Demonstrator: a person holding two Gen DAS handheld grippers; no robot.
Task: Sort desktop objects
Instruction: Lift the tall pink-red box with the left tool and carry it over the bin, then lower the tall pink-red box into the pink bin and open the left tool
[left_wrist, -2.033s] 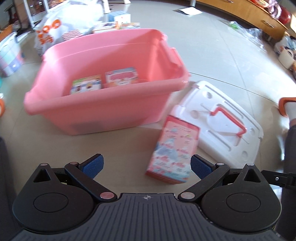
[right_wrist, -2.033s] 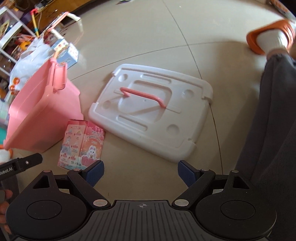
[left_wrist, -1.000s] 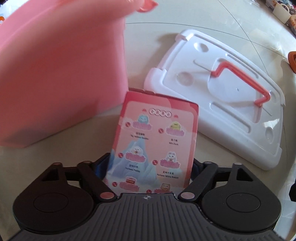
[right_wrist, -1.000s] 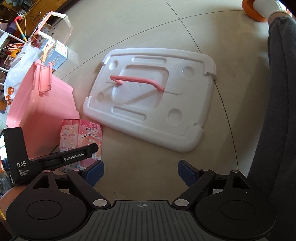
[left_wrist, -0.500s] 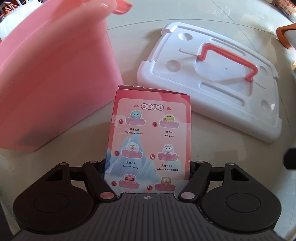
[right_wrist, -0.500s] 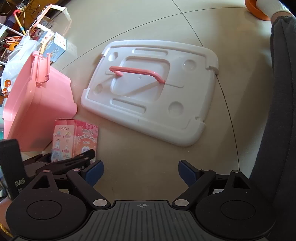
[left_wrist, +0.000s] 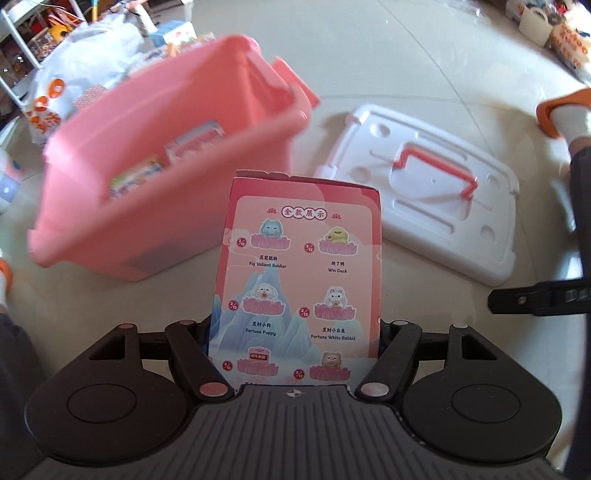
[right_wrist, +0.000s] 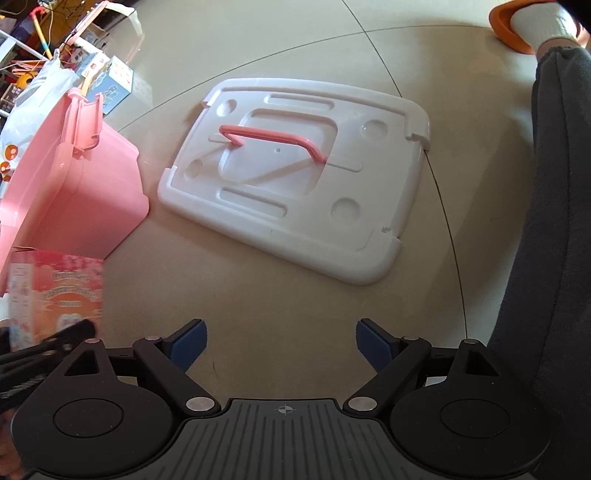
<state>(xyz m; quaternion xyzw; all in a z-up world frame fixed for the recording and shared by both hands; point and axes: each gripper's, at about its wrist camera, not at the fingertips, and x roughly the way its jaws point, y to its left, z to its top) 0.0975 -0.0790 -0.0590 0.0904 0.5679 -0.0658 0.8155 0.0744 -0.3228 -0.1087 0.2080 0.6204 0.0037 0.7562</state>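
Note:
My left gripper (left_wrist: 295, 336) is shut on a pink toy box (left_wrist: 299, 266) printed with cartoon figures and holds it up off the floor, in front of the pink storage bin (left_wrist: 92, 236). The bin holds two similar boxes (left_wrist: 166, 162). In the right wrist view the pink toy box (right_wrist: 55, 291) shows at the far left beside the bin (right_wrist: 74, 192). My right gripper (right_wrist: 280, 343) is open and empty above bare floor, short of the white lid (right_wrist: 295, 206).
The white bin lid (left_wrist: 443, 206) with a pink handle lies flat on the floor right of the bin. Bags and boxes (left_wrist: 74, 74) crowd behind the bin. The person's leg (right_wrist: 546, 221) and orange slipper (right_wrist: 509, 26) are on the right.
My left gripper closed on the pink toy box and has lifted it off the floor; the bin's inside has come into view. My right gripper has stayed open and nearly still.

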